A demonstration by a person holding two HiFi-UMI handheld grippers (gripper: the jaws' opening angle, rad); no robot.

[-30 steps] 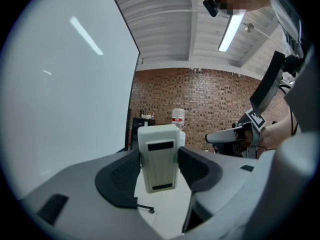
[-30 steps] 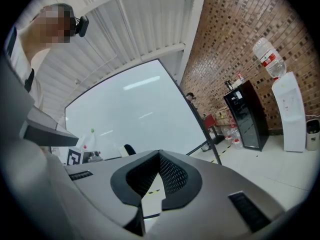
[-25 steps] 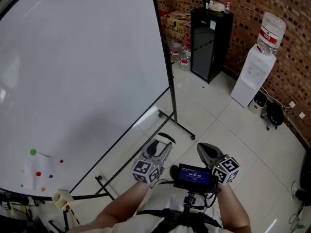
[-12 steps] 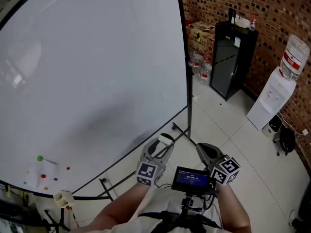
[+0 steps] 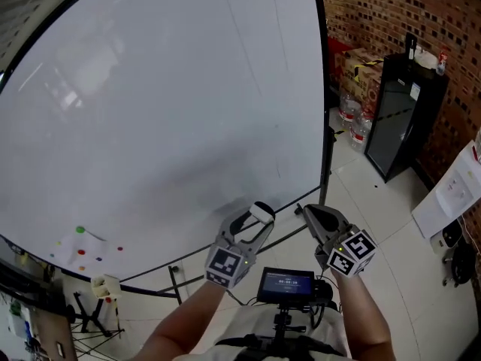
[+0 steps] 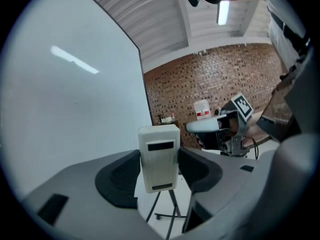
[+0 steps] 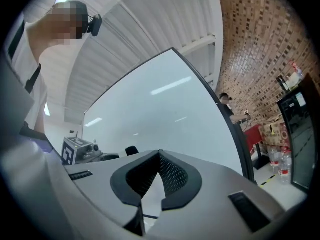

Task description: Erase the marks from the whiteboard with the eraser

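While my left tool (image 5: 254, 222) is clamped on the eraser (image 6: 159, 156), a pale, smooth, boxy block with two dark slots on its face, my right tool (image 7: 159, 156) sits beside it, ribbed dark pads pressed together on nothing. Both hover near the bottom edge of the whiteboard (image 5: 165, 111): broad, glossy, black-framed. Small coloured dots (image 5: 81, 251) at its lower left, well apart from the eraser. Pale shiny floor tiles (image 5: 376, 201); brick wall (image 5: 391, 6); black cabinet (image 5: 402, 111).

Bright even indoor light, glare streaks on whiteboard (image 6: 60, 114), fisheye-bent, black-vignetted gripper views
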